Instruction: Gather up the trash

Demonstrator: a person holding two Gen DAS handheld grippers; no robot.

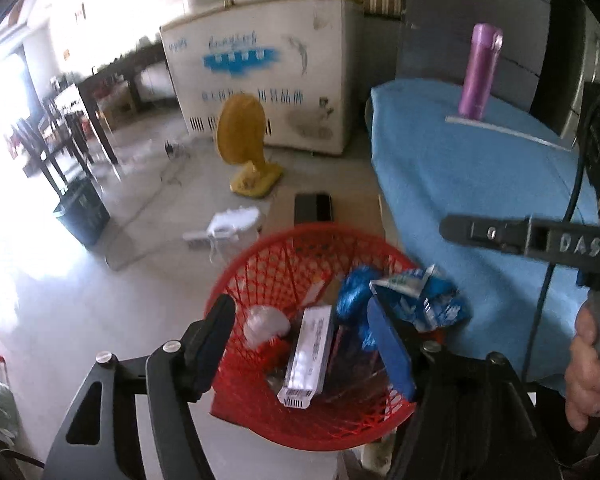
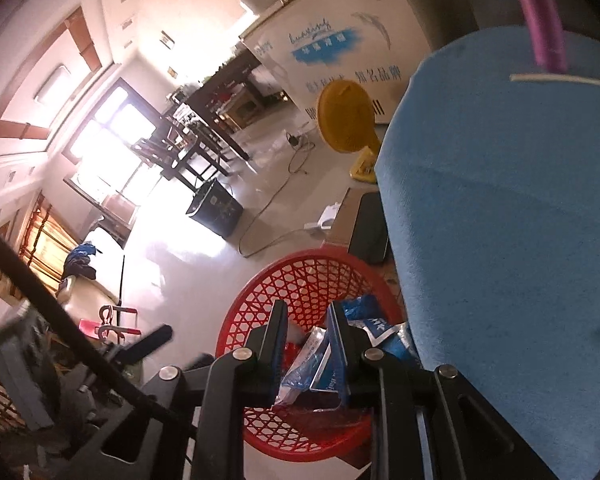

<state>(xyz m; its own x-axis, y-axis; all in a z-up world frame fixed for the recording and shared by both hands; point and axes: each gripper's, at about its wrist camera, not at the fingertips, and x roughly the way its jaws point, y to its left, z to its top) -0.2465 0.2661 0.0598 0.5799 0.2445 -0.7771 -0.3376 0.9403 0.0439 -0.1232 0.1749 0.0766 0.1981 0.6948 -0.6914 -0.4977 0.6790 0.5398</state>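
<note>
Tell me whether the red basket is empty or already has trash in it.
Not empty: the red basket holds a white box, blue wrappers and a crumpled clear piece.

One basket (image 1: 260,264), one bottle (image 1: 480,72), one fan (image 1: 240,128)

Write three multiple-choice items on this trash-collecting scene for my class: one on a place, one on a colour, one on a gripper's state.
1. Where does the purple cylindrical flask stand?
A. on the blue-covered table
B. in the basket
C. on the floor

2. What colour is the plastic mesh basket?
A. green
B. red
C. white

3. How stands the right gripper?
A. wide open, empty
B. out of view
C. shut on the blue and white plastic wrapper

Key: 1 A, the flask stands upright on the blue cloth. 2 B, its lattice wall is red in both views. 3 C, the wrapper sits pinched between the fingers above the basket, while the left gripper is open.
</note>
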